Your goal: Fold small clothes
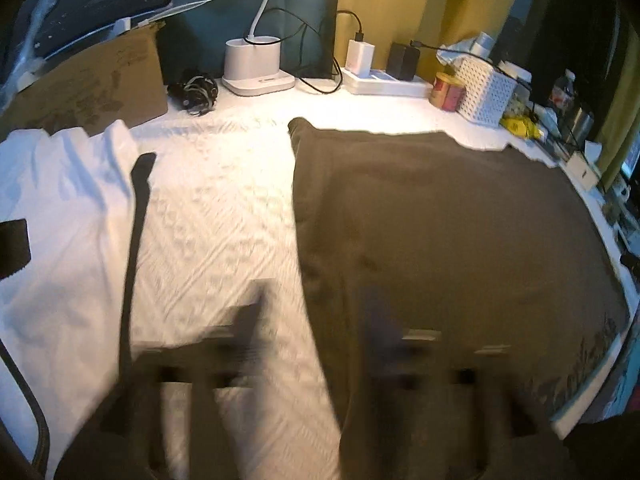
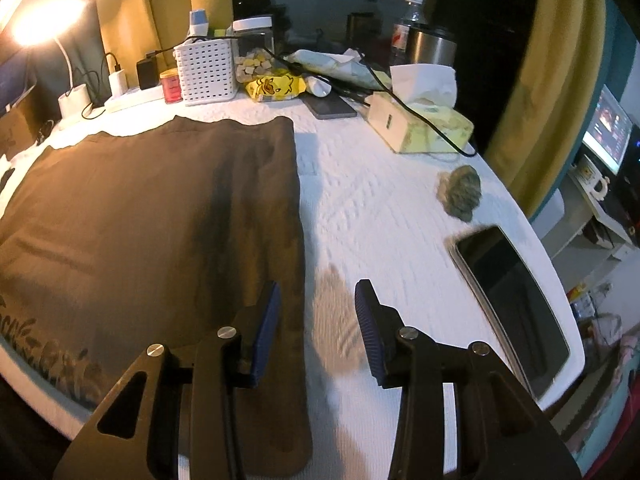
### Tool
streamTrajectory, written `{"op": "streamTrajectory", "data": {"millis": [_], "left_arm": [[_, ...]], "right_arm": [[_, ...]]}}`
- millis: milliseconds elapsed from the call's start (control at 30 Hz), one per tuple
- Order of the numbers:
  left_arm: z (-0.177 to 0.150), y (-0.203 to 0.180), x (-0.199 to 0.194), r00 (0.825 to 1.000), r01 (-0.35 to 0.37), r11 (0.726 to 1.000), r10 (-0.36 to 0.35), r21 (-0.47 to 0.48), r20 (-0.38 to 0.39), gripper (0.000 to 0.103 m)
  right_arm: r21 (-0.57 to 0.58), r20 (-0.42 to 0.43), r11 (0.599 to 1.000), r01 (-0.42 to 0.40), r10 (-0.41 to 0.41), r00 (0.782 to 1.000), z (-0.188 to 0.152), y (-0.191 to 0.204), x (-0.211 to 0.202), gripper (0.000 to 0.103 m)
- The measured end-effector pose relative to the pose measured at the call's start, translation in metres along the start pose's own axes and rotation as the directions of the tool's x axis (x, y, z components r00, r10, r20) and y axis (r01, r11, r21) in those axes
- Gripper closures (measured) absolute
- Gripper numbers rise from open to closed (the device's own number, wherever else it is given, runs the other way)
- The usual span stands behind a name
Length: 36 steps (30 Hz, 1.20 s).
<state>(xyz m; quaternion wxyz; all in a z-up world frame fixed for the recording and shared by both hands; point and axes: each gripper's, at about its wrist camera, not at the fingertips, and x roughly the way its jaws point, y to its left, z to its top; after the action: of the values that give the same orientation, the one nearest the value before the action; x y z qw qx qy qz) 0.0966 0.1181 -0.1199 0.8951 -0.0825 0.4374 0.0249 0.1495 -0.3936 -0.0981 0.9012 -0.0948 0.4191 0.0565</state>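
A dark brown garment [image 1: 448, 232] lies flat on the white quilted table cover [image 1: 216, 216]; it also shows in the right wrist view [image 2: 152, 216], with a pale printed band along its near hem. My left gripper [image 1: 316, 320] is blurred by motion and hovers over the garment's left edge, its jaws apart and empty. My right gripper [image 2: 316, 308] is open and empty, straddling the garment's right edge, its left blue pad [image 2: 268, 320] over the cloth. A white garment with a black stripe [image 1: 68, 216] lies at the left.
A cardboard box [image 1: 92, 84], lamp base [image 1: 256, 68] and power strip [image 1: 384, 80] line the back. A white basket [image 2: 206, 70], red tin [image 2: 172, 86], tissue box [image 2: 420, 124], tablet [image 2: 516, 300] and a green crumpled lump [image 2: 462, 192] stand to the right.
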Motion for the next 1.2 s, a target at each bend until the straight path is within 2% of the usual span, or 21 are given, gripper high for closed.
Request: {"op": "streamTrajectory", "data": {"millis": [33,167,300,600,667,733,900,1000,1067,1133,1167,1200], "left_arm": [[0.004,0.001,0.002,1.000,0.009,1.000,-0.009,-0.010,0.007,0.025],[0.021,-0.002,0.020,1.000,0.009,1.000,-0.009,0.015,-0.004,0.025],[0.039,-0.007,0.035,1.000,0.010,0.999,-0.011,0.041,0.007,0.025],[0.075,-0.003,0.065,0.999,-0.008,0.997,0.006,0.071,0.038,0.025],[0.082,-0.001,0.070,0.999,-0.017,0.997,0.014,0.079,0.048,0.032],[0.088,0.000,0.077,0.999,-0.010,0.996,0.006,0.086,0.043,0.035],[0.103,-0.002,0.095,1.000,0.017,0.993,-0.018,0.115,0.013,0.035],[0.106,-0.008,0.109,1.000,0.018,0.990,-0.015,0.141,-0.025,0.035],[0.106,-0.012,0.113,1.000,0.008,0.987,-0.006,0.163,-0.014,0.035],[0.107,-0.014,0.115,1.000,0.009,0.985,-0.008,0.173,-0.007,0.037],[0.109,-0.014,0.115,1.000,0.012,0.985,-0.011,0.173,-0.005,0.051],[0.110,-0.015,0.116,1.000,0.014,0.984,-0.014,0.176,-0.003,0.057]], "right_arm": [[-0.007,-0.002,1.000,-0.005,0.005,1.000,0.005,0.000,0.003,0.062],[-0.025,-0.007,1.000,-0.005,0.005,1.000,0.021,0.001,0.017,0.061],[-0.031,0.002,1.000,-0.003,0.003,1.000,0.037,0.000,0.029,0.043],[-0.047,0.013,0.998,-0.038,0.038,0.999,0.077,0.004,0.068,0.043],[-0.055,0.012,0.997,-0.060,0.061,0.998,0.089,0.006,0.079,0.043],[-0.066,0.014,0.995,-0.075,0.076,0.997,0.099,0.008,0.089,0.043],[-0.060,-0.022,0.990,-0.126,0.125,0.992,0.125,0.008,0.121,0.043],[-0.054,-0.050,0.987,-0.153,0.150,0.987,0.137,0.012,0.138,0.043],[-0.047,-0.067,0.983,-0.178,0.175,0.982,0.142,0.014,0.149,0.043],[-0.047,-0.074,0.979,-0.201,0.197,0.978,0.144,0.018,0.155,0.044],[-0.056,-0.059,0.976,-0.210,0.207,0.977,0.145,0.020,0.156,0.047],[-0.058,-0.056,0.973,-0.221,0.218,0.974,0.145,0.021,0.156,0.063]]}}
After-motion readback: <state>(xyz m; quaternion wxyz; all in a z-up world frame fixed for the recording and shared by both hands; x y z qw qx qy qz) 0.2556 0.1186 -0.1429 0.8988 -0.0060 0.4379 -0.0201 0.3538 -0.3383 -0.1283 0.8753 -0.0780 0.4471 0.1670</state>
